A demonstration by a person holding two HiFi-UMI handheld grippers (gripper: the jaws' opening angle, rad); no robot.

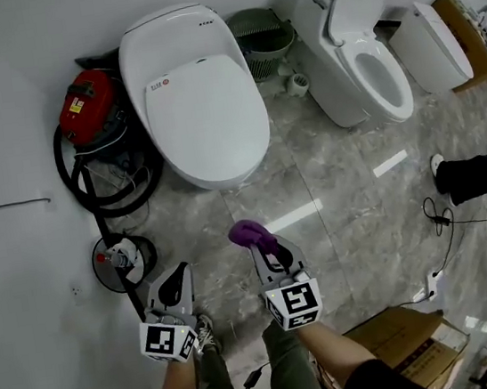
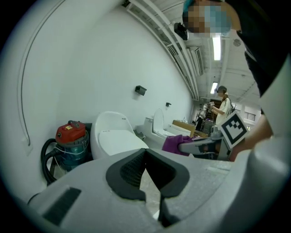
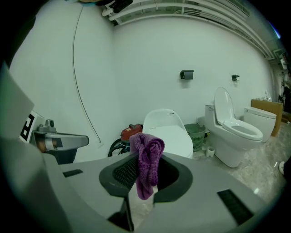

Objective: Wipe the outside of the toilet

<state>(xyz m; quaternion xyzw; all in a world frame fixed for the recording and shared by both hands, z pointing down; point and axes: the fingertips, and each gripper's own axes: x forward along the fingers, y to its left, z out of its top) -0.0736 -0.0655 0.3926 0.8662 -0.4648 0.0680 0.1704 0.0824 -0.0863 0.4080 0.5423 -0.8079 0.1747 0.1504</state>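
A workshop or showroom. A closed toilet [image 1: 198, 96] and an open toilet [image 1: 368, 59] stand side by side at the top, a red vacuum [image 1: 87, 108] upper left, cardboard boxes [image 1: 408, 341] lower right.

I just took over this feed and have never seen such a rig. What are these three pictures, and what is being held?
There is no robot: a person holds a two-jaw gripper in each hand. The head view looks down from the person's head; the other two come from cameras riding on each gripper, looking along its jaws. The right gripper is shut on a crumpled purple cloth. The left gripper is shut, with nothing in it. On the grey marbled tile floor stand a white toilet with closed lid, a second white toilet with raised lid, a red canister vacuum cleaner and a green slatted basket. Neither gripper touches a toilet.
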